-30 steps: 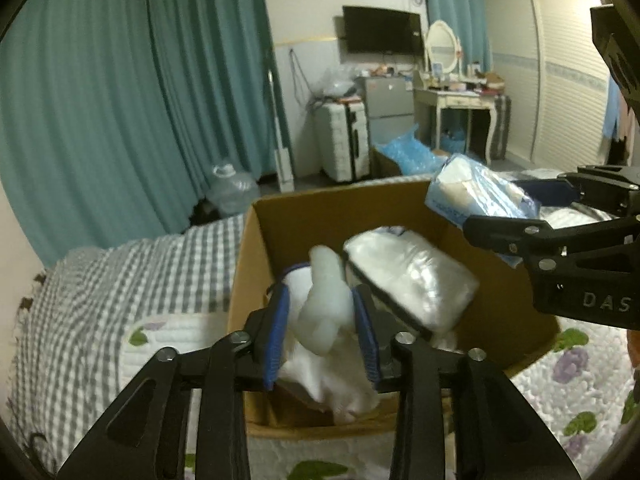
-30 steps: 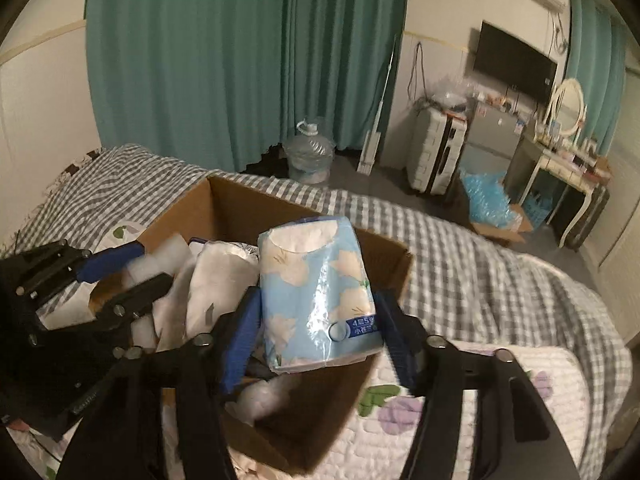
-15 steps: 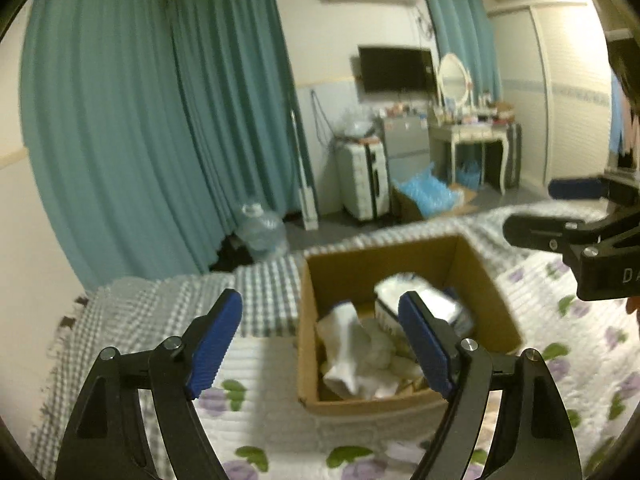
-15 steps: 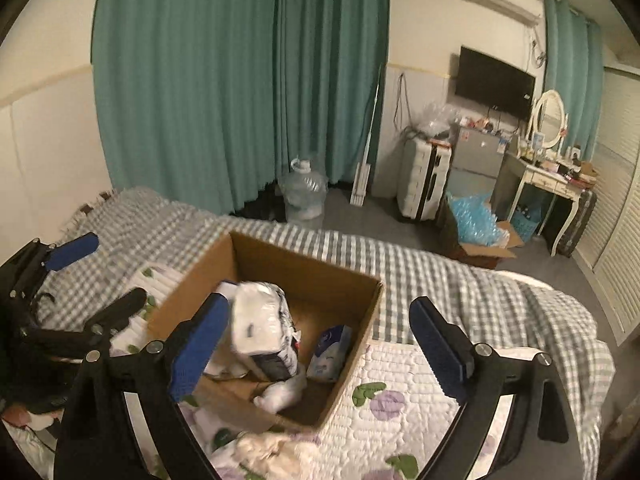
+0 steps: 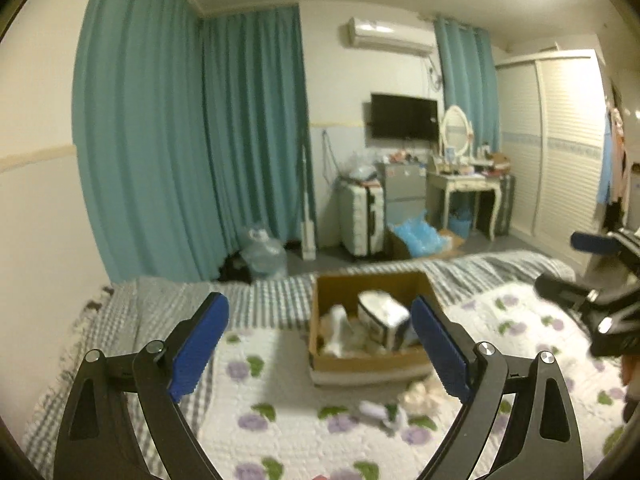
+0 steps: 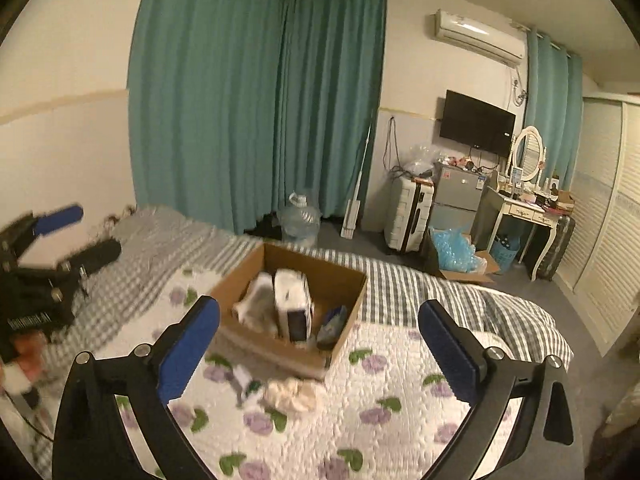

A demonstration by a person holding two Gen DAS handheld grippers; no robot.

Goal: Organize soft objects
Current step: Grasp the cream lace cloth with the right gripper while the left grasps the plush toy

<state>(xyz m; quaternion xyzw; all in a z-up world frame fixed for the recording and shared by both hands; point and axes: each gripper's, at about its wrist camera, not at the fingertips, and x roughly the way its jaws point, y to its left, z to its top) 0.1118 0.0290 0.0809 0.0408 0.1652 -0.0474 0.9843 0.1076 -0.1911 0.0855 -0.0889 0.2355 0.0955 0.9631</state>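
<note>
A brown cardboard box (image 5: 362,364) (image 6: 260,342) stands on the bed. In it are a white tissue pack (image 5: 382,314) (image 6: 292,296), white soft cloth (image 5: 336,322) (image 6: 252,302) and a blue pack (image 6: 334,320). On the quilt in front of the box lie a cream soft item (image 5: 420,394) (image 6: 294,394) and a small white-purple item (image 5: 374,408) (image 6: 244,378). My left gripper (image 5: 318,350) is open and empty, raised back from the box. My right gripper (image 6: 320,354) is open and empty, also high above the bed.
The bed has a white floral quilt (image 5: 288,432) (image 6: 400,408) over a grey checked sheet (image 5: 140,312). Teal curtains (image 5: 200,140), a water jug (image 6: 298,220), a suitcase (image 6: 408,216), a dressing table (image 6: 524,216) and a wardrobe (image 5: 560,140) stand beyond.
Both grippers let go of their soft items into the box, opened wide and pulled up and back from it. The box now looks smaller and farther off.
</note>
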